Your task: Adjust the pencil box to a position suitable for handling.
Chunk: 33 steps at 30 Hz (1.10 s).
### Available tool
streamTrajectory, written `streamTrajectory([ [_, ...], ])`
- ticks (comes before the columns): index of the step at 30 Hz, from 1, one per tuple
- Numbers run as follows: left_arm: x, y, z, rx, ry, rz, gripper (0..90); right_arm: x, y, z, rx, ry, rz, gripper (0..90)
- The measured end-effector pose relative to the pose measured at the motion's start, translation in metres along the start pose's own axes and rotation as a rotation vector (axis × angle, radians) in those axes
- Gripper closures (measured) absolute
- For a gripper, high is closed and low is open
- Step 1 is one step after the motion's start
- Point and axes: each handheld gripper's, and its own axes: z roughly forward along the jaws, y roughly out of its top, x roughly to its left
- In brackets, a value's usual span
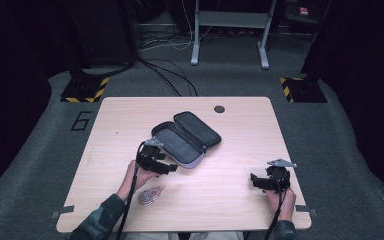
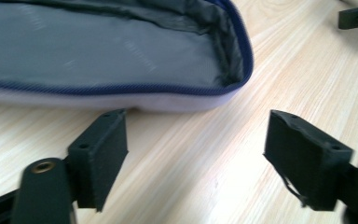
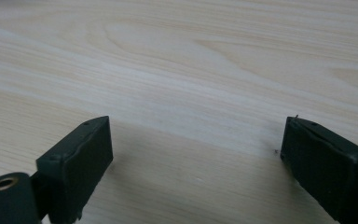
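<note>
An open pencil case [image 1: 187, 137] lies in the middle of the wooden table [image 1: 230, 150], its lid folded back and its grey lining showing. In the left gripper view the case [image 2: 121, 46] has a blue-piped rim and a pale outer wall, just beyond the jaws. My left gripper [image 1: 172, 167] [image 2: 196, 130] sits at the case's near end, open, with bare wood between its jaws. My right gripper [image 1: 254, 180] [image 3: 196, 135] rests low at the front right, open over bare table, well apart from the case.
A small pink patterned object [image 1: 150, 195] lies beside the person's left forearm near the front edge. A dark round grommet [image 1: 219, 109] sits at the table's far edge. Cables and hazard-striped stand bases [image 1: 86, 90] are on the floor beyond.
</note>
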Motion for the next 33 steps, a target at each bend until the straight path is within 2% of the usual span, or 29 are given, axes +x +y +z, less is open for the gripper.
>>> streamTrajectory([
  [1, 0.004, -0.007, -0.010, -0.013, 0.035, 0.001, 15.5, 0.008, 0.003, -0.001, 0.001, 0.021, 0.023, 9.7],
  [2, 0.004, -0.007, -0.010, -0.013, 0.035, 0.001, 15.1, 0.008, 0.003, -0.001, 0.001, 0.021, 0.023, 9.7],
  [3, 0.007, -0.011, -0.016, -0.015, 0.057, 0.007, 14.2, 0.016, 0.008, -0.002, -0.002, 0.047, 0.034, 10.3],
  [4, 0.011, -0.018, -0.023, -0.039, 0.076, -0.025, 13.0, 0.020, 0.011, -0.002, 0.002, 0.058, 0.039, 10.0],
  [5, 0.015, -0.024, -0.029, -0.043, 0.096, -0.044, 11.4, 0.024, 0.014, -0.001, 0.000, 0.066, 0.034, 10.1],
  [8, 0.023, -0.036, -0.040, -0.041, 0.141, -0.057, 7.3, 0.038, 0.024, -0.001, -0.004, 0.086, 0.033, 10.2],
  [9, 0.023, -0.036, -0.040, -0.041, 0.141, -0.057, 6.2, 0.038, 0.024, -0.001, -0.004, 0.086, 0.033, 10.2],
  [10, 0.031, -0.047, -0.047, -0.033, 0.186, -0.066, 5.2, 0.047, 0.031, 0.000, -0.005, 0.114, 0.043, 10.0],
  [11, 0.031, -0.047, -0.047, -0.033, 0.186, -0.066, 4.6, 0.054, 0.035, 0.001, -0.006, 0.130, 0.044, 10.0],
  [12, 0.035, -0.053, -0.051, -0.023, 0.201, -0.071, 4.3, 0.059, 0.038, 0.002, -0.004, 0.143, 0.041, 10.1],
  [13, 0.041, -0.063, -0.055, -0.025, 0.241, -0.091, 3.8, 0.064, 0.041, 0.003, -0.007, 0.146, 0.039, 10.3],
  [15, 0.044, -0.069, -0.057, -0.015, 0.257, -0.100, 2.3, 0.069, 0.044, 0.005, -0.004, 0.158, 0.029, 10.2],
  [16, 0.050, -0.079, -0.061, 0.001, 0.289, -0.119, 1.0, 0.083, 0.053, 0.008, -0.004, 0.183, 0.025, 9.7],
  [19, 0.056, -0.091, -0.066, 0.015, 0.331, -0.133, 0.2, 0.098, 0.064, 0.014, -0.003, 0.213, 0.025, 9.2],
  [20, 0.056, -0.094, -0.065, 0.001, 0.352, -0.143, 0.2, 0.103, 0.068, 0.017, 0.000, 0.219, 0.030, 9.0],
  [21, 0.056, -0.094, -0.065, 0.001, 0.352, -0.143, 0.2, 0.103, 0.068, 0.017, 0.000, 0.219, 0.030, 9.0],
  [22, 0.059, -0.099, -0.066, 0.011, 0.358, -0.133, 0.2, 0.114, 0.076, 0.024, 0.004, 0.236, 0.028, 9.3],
  [24, 0.060, -0.102, -0.066, 0.028, 0.368, -0.133, 0.2, 0.122, 0.081, 0.030, 0.013, 0.240, 0.022, 10.0],
  [27, 0.059, -0.104, -0.065, 0.018, 0.390, -0.122, 0.2, 0.134, 0.088, 0.043, 0.026, 0.251, 0.030, 12.5],
  [30, 0.059, -0.106, -0.063, -0.002, 0.409, -0.123, 0.1, 0.139, 0.092, 0.049, 0.031, 0.259, 0.038, 14.0],
  [31, 0.058, -0.107, -0.062, -0.006, 0.417, -0.116, 0.1, 0.144, 0.096, 0.054, 0.029, 0.257, 0.059, 14.4],
  [33, 0.057, -0.108, -0.061, -0.005, 0.432, -0.100, 0.0, 0.147, 0.099, 0.059, 0.030, 0.267, 0.082, 15.2],
])
